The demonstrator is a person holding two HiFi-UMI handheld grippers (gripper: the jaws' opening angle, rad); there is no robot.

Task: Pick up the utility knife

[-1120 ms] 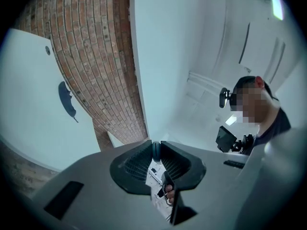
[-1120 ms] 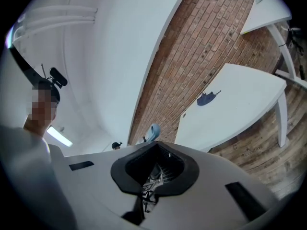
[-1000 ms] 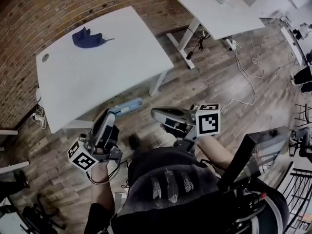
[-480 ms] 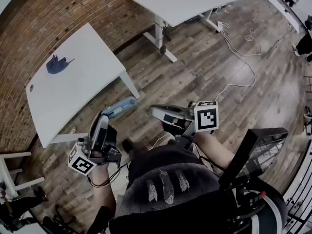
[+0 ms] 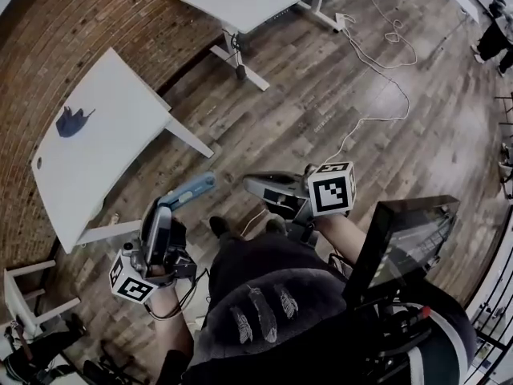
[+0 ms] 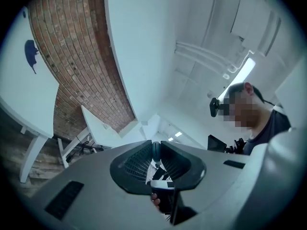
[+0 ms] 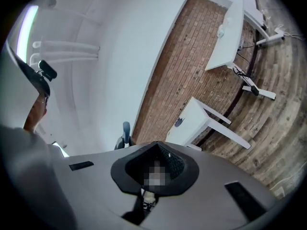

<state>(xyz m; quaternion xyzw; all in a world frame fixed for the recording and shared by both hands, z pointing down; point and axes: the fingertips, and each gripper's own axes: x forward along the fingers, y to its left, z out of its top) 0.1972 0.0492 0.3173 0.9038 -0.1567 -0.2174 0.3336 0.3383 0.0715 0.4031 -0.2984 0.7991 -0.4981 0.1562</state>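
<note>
Left gripper (image 5: 163, 215) is clamped on the utility knife (image 5: 191, 191), a slim blue-grey bar with a rounded tip; its long axis juts forward past the jaws, above open plank floor (image 5: 321, 95). Right gripper (image 5: 250, 185), jaws pressed together, hangs near it. A white table (image 5: 104, 135) and brick wall (image 5: 96, 22) edge the left

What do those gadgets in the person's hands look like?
Two grey tools, the left tongs and right tongs, each with black ribbed pads inside its tips. Each carries a white cube, left cube and right cube, printed with black square markers. The person wears a dark top.
</note>
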